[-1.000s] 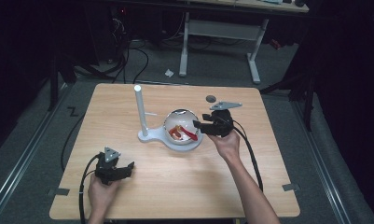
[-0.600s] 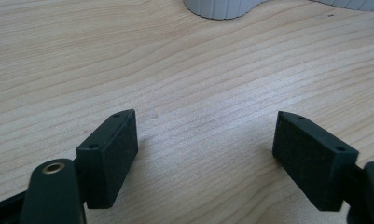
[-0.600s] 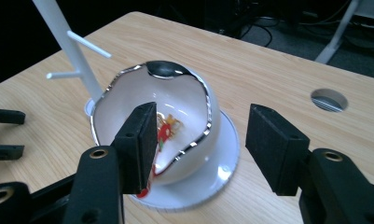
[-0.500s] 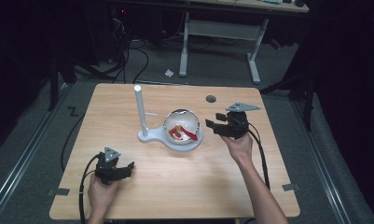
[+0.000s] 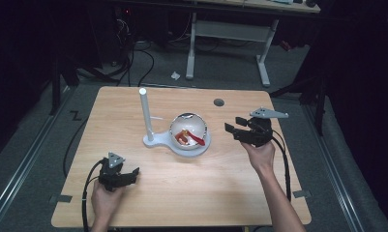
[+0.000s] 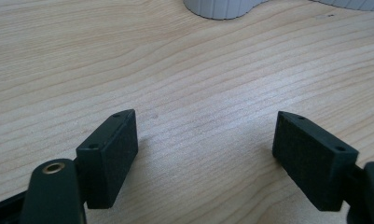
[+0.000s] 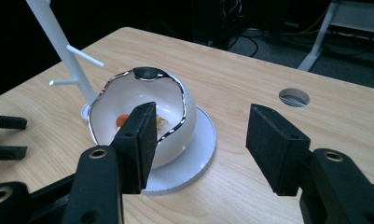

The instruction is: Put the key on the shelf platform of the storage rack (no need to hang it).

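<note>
The bowl (image 5: 189, 133) sits on the round white base (image 5: 179, 144) of a stand near the middle of the table (image 5: 133, 104), just beside the upright post (image 5: 145, 113) with its short pegs. Inside the bowl lie small red and orange pieces (image 5: 187, 138); from the right gripper view they are half hidden behind a jaw, so what they are is hard to say, perhaps jewellery. The bowl's place on the base looks deliberate, as a dish for whatever the pegs do not carry.

The right gripper (image 5: 236, 126) hangs to the right of the bowl, apart from it and raised off the table, jaws pointing at it. Its jaws stand about half apart with nothing between them, and the bowl is framed beyond them in its own view. That reads as a hand that has let go and is drawing clear.

The left gripper (image 5: 133, 175) rests low at the near left of the table, jaws wide apart over bare wood, holding nothing, seemingly parked.

Against the earlier frame, the right gripper was right at the bowl's rim; it now stands off to the right and a little higher, and its jaws have just been opening. The left hand and the bowl have not shifted.
</note>
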### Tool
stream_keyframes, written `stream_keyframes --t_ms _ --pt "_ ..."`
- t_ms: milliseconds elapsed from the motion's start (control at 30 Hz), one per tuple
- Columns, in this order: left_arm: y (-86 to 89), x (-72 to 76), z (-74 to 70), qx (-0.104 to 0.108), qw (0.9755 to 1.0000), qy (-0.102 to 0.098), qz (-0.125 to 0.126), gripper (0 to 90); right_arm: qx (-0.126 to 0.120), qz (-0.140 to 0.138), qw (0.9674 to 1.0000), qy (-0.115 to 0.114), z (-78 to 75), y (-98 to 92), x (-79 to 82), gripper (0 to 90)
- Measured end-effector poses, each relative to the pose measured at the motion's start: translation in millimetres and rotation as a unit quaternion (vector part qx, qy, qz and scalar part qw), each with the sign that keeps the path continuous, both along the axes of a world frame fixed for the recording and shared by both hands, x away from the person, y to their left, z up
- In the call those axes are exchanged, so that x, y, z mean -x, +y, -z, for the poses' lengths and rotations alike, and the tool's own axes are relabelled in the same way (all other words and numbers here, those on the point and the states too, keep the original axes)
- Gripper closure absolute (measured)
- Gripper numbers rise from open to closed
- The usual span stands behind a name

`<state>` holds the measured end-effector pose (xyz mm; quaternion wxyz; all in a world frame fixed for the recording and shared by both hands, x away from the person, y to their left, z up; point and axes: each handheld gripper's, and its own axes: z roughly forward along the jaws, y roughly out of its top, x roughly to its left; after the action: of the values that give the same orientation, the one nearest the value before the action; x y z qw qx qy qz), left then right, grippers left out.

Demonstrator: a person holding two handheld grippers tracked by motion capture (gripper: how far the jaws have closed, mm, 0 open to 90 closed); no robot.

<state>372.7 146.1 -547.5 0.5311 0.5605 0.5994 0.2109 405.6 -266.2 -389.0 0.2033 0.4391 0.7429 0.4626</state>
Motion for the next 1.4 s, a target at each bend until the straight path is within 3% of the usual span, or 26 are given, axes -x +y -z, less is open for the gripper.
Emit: stream_keyframes --t_ms 400,833,1400 --pt "0.1 0.0 -0.1 0.001 1.0000 0.000 0.000 22.5 -0.031 0.026 0.9992 -0.005 -4.3 -21.3 12.5 43.7" --pt "0.2 -0.1 -0.1 0.002 1.0000 0.000 0.000 22.4 -0.023 0.046 0.9985 -0.021 -15.7 -42.3 40.1 43.9" --pt "0.1 0.2 -0.1 0.000 1.0000 0.000 0.000 22.4 -0.034 0.074 0.9965 -0.020 -4.9 -71.7 74.4 44.5"
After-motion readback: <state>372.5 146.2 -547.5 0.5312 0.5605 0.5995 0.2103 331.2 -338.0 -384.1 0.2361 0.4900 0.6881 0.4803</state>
